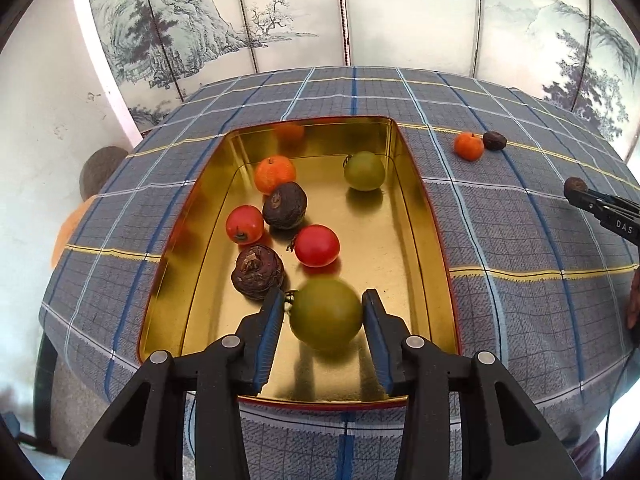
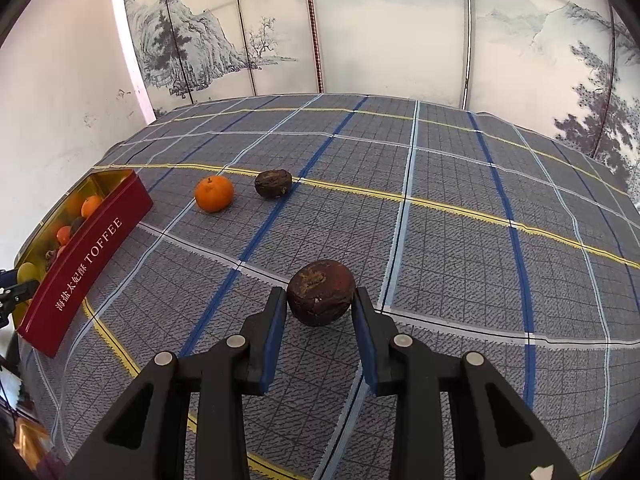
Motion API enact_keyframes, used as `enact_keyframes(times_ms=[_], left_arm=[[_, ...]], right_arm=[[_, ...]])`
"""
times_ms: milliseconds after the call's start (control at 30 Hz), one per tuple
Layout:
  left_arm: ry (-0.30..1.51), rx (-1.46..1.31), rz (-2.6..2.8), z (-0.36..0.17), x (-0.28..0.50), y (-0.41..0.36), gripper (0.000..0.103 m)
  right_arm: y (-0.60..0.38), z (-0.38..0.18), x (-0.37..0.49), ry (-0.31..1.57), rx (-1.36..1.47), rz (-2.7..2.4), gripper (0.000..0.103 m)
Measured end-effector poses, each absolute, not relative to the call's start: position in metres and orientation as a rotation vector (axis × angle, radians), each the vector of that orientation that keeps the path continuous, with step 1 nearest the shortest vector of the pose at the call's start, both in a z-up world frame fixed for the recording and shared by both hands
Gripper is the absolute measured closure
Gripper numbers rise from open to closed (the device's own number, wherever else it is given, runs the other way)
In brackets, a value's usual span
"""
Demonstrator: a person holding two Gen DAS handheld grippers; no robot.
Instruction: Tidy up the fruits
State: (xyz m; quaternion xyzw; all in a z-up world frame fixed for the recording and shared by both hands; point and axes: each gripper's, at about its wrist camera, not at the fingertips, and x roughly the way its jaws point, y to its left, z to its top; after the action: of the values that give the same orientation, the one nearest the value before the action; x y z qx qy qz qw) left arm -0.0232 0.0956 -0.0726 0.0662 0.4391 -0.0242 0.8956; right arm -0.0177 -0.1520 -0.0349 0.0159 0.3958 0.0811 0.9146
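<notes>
A gold-lined red tin [image 1: 416,184] holds several fruits: an orange [image 1: 275,174], two red ones [image 1: 245,225], two dark brown ones [image 1: 285,205] and a green one [image 1: 365,170]. My left gripper [image 1: 325,309] is over the tin's near end with its jaws around a blurred green fruit [image 1: 326,314], small gaps on both sides. My right gripper [image 2: 320,300] is shut on a dark brown fruit [image 2: 321,292] just above the cloth; it also shows in the left wrist view [image 1: 576,187]. The tin shows at the left of the right wrist view [image 2: 86,254].
An orange [image 2: 214,193] and another dark brown fruit [image 2: 273,184] lie on the grey plaid tablecloth [image 2: 460,240] right of the tin; they also show in the left wrist view [image 1: 468,146]. A painted folding screen [image 2: 380,28] stands behind the table.
</notes>
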Motion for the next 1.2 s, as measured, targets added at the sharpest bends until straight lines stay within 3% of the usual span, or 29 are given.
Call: enact_keyframes(times_ms=[133, 333, 867, 1200], left_arm=[[0.874, 0.168, -0.015, -0.067, -0.029, 0.094, 0.045], [0.816, 0.196, 0.027, -0.056, -0.04, 0.095, 0.033], [0.755, 0.196, 0.042, -0.041, -0.068, 0.103, 0.028], [0.757, 0.185, 0.055, -0.043, -0.074, 0.113, 0.026]], right_arm=[[-0.152, -0.036, -0.017, 0.818, 0.03, 0.163, 0.072], [-0.149, -0.038, -0.014, 0.834, 0.014, 0.155, 0.072], [-0.14, -0.043, -0.011, 0.895, -0.003, 0.158, 0.073], [-0.049, 0.017, -0.041, 0.773, -0.033, 0.377, 0.074]])
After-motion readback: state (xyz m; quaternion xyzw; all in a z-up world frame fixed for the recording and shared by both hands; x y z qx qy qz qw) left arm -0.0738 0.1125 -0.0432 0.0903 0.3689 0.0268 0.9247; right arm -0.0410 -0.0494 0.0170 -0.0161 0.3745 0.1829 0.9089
